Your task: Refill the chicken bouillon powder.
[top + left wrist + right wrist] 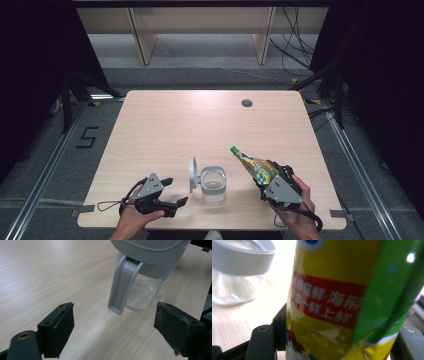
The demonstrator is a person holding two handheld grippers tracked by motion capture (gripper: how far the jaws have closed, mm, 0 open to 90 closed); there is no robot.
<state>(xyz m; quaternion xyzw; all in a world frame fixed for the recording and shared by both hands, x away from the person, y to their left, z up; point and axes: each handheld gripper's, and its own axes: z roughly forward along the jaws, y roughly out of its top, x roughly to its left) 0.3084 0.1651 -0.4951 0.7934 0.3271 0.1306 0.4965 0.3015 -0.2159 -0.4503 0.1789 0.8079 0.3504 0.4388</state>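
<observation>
Your right gripper (264, 176) clamps the seasoning pouch (252, 167) nr the worktop's (200, 120) front-right, pouch tip tilted twd the glass jar (214, 184) at front-centre. Left gripper (176, 192) sits open, empty, just left of jar, lid (192, 174) flipped up.

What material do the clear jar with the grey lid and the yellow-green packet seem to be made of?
Clear jar with grey flip lid: see-through body, glass or clear plastic; matte grey lid looks plastic. Yellow-green printed packet: glossy, creased film, probably plastic or foil laminate.
</observation>
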